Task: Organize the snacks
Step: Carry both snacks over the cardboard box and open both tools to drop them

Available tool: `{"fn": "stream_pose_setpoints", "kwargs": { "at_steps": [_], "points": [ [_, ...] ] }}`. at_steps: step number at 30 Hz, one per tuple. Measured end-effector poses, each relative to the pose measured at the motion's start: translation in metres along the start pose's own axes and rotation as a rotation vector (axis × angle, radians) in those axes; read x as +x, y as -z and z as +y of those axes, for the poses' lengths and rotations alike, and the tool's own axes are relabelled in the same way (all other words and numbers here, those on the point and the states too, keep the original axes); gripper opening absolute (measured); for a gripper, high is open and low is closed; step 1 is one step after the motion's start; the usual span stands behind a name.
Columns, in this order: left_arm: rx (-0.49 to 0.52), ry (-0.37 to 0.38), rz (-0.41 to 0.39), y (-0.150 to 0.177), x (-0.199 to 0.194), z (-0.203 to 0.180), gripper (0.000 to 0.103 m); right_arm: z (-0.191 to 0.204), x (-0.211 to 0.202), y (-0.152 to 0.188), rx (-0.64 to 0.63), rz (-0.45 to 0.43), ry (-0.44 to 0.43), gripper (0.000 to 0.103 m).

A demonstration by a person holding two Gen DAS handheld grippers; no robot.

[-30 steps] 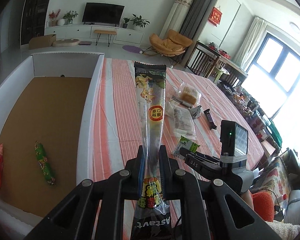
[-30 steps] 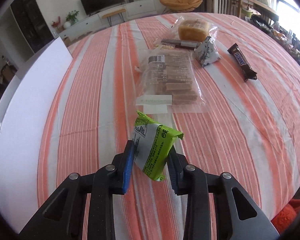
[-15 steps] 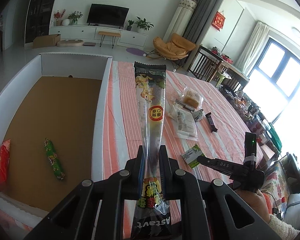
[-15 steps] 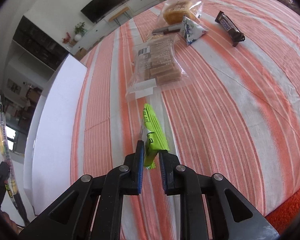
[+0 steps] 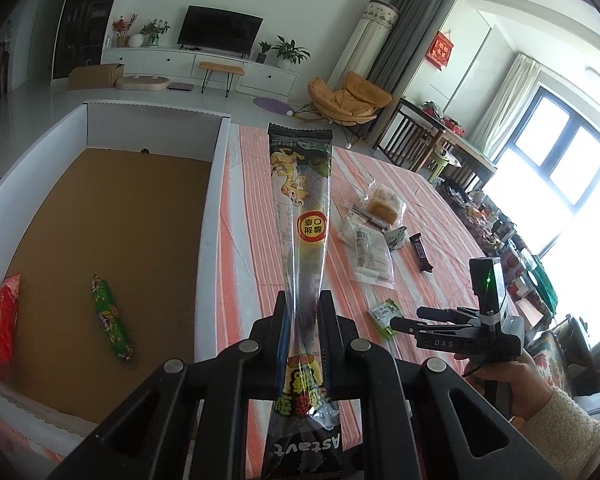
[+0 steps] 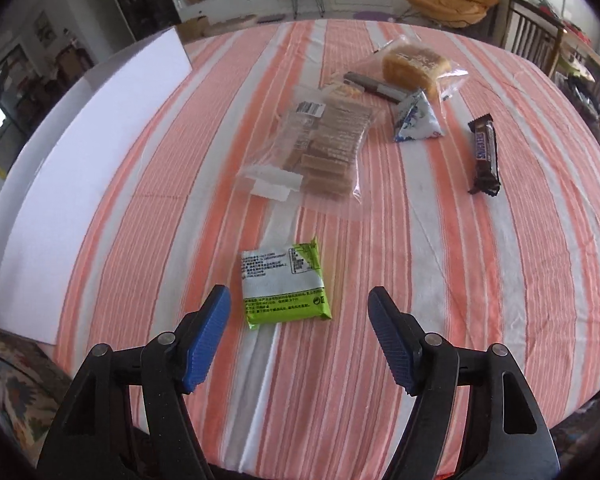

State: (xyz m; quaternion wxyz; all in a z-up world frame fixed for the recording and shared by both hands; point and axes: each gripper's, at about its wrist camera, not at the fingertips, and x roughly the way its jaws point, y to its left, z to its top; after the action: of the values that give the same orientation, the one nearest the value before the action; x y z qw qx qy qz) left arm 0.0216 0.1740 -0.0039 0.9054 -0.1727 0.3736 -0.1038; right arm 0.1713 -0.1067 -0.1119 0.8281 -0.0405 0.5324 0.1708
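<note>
Orange-and-white striped tablecloth point(image 6: 380, 280), green-and-white packet point(image 6: 284, 284), blue tool pads point(image 6: 206, 340).

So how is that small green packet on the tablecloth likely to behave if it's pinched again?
The green packet lies flat between the open right tongs, whose jaws have just been opening. Probably light and thin. Its glossy film looks slippery, so it may slide on the striped tablecloth. It won't roll.
</note>
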Motion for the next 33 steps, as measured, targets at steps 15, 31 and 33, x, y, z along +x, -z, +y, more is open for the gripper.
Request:
{"fn": "stream_pose_setpoints", "kwargs": {
  "at_steps": [15, 31, 33],
  "points": [
    [-0.094, -0.034, -0.055, -0.020, -0.033, 0.053, 0.012, -0.006, -0.034, -0.003, 0.197, -0.055, -0.150, 0.052],
    [-0.203, -0.470, 0.008, -0.002, -0.025, 0.169, 0.037, 0.234, -0.080, -0.085, -0.110, -0.215, -0.556, 0.062],
    [-0.213, -0.502, 0.027, 0.008, -0.019, 0.174, 0.077, 0.240, -0.070, -0.082, -0.116, -0.209, -0.510, 0.070]
  ]
}}
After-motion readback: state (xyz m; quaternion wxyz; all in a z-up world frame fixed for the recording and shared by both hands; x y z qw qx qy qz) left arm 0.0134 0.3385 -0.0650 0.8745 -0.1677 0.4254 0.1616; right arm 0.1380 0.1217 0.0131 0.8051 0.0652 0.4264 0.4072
